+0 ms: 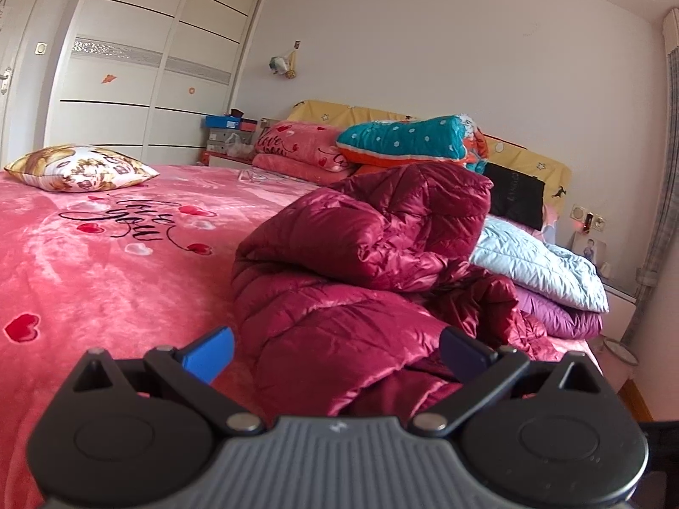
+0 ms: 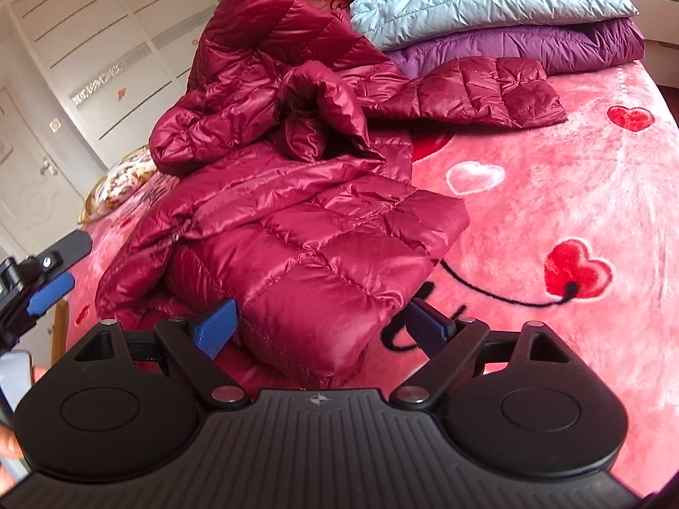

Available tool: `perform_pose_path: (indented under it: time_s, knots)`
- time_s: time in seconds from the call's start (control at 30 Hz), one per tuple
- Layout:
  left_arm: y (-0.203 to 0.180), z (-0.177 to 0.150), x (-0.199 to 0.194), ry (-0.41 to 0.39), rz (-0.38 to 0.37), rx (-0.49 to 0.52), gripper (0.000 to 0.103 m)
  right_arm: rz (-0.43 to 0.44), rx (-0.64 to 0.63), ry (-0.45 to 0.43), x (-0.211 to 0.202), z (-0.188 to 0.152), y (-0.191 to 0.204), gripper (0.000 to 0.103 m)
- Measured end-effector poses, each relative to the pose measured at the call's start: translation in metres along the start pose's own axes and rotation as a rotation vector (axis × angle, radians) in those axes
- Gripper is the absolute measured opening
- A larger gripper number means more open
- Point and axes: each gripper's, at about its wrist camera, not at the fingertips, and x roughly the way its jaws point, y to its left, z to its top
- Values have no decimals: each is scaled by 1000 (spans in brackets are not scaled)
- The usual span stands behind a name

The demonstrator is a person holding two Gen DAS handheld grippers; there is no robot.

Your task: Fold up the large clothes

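Pink plush bedding (image 1: 85, 263) printed with hearts fills the left wrist view, with a wardrobe (image 1: 140, 55) behind and a pillow (image 1: 80, 167) far off to the left. We see the red jacket (image 1: 365, 254) heaped just ahead and right of the left gripper (image 1: 335, 354), whose blue pads (image 1: 210, 356) stand wide apart with nothing between them. Beyond the jacket lies a pale blue jacket (image 1: 539, 263), folded, on top of a purple one (image 1: 568, 318).

From the right wrist view, the red jacket (image 2: 288, 220) lies crumpled on the bedding (image 2: 551, 195), one sleeve (image 2: 475, 91) stretched out flat toward the folded stack (image 2: 500, 12). Our right gripper (image 2: 320, 324) is also spread open and empty, its pads flanking the jacket's nearest corner. The left gripper (image 2: 51, 271) shows at the left edge, clear of the cloth.

We judge the fold has not begun. To do it well, we should first flatten the heap: pinch two hem corners, one per gripper, and draw them apart. The shiny quilted shell will likely slip, so we should bite on a stitched seam.
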Motion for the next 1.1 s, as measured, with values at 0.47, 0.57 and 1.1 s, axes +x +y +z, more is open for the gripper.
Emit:
perform_pose_path:
  time_s: [0.47, 0.57, 1.1]
  knots:
    - [-19, -11, 10, 79, -57, 77, 102, 1, 83, -50, -8, 11, -7, 28]
    - [-26, -14, 10, 84, -69, 105, 102, -66, 65, -98, -23, 16, -5, 20]
    - [-52, -39, 21, 173, 52, 244, 78, -290, 93, -404, -134, 43, -41, 10]
